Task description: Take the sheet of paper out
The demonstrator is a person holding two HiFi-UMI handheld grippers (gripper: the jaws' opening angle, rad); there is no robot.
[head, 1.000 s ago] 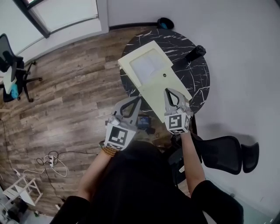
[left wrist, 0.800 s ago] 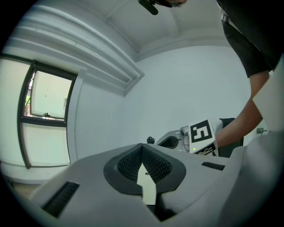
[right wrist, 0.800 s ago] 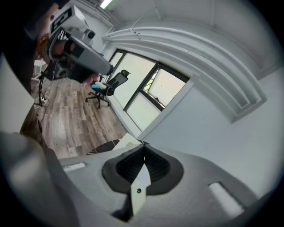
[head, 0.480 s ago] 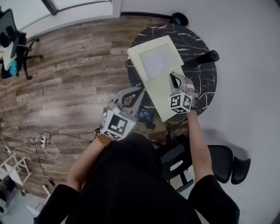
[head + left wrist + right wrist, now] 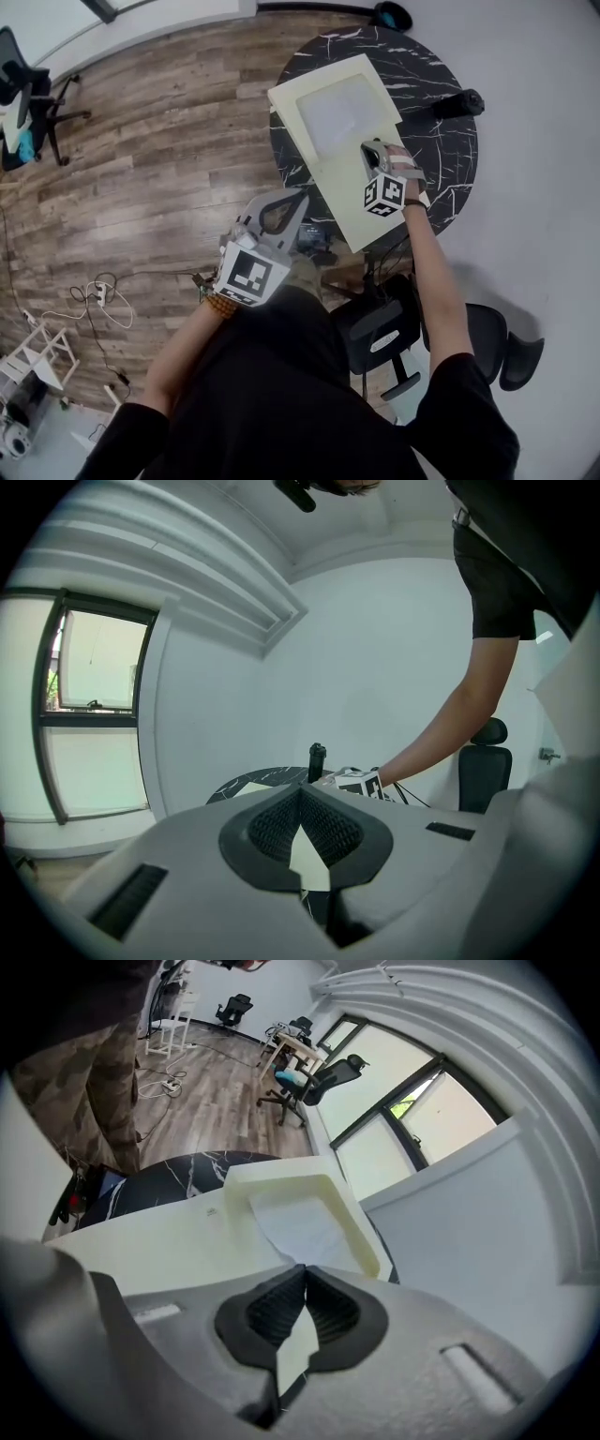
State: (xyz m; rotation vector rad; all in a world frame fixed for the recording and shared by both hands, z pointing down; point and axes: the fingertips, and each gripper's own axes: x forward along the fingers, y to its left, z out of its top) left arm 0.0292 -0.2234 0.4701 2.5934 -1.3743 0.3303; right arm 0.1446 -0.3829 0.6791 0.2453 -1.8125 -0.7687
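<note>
The sheet of paper (image 5: 342, 108) is thin & light, so it's floppy & bends or rips easy. It lies flat in the cream tray (image 5: 284, 111), just ahead of the R gripper (image 5: 370, 152) tips. It's smooth & sits flat on the tray floor, so I think it's hard to pinch from on top. Best spot looks like the near edge or a corner, where a jaw can slip under.

The R gripper has its jaws pressed together w/ nothing in them, so they need to open before a grab. It points down over the flat cream flap (image 5: 342, 211) on the black marble table (image 5: 441, 159), arm stretched out. The L gripper (image 5: 296, 201) is also closed & empty. It's held off the table's edge, well apart from the paper, pointing almost level.
</note>
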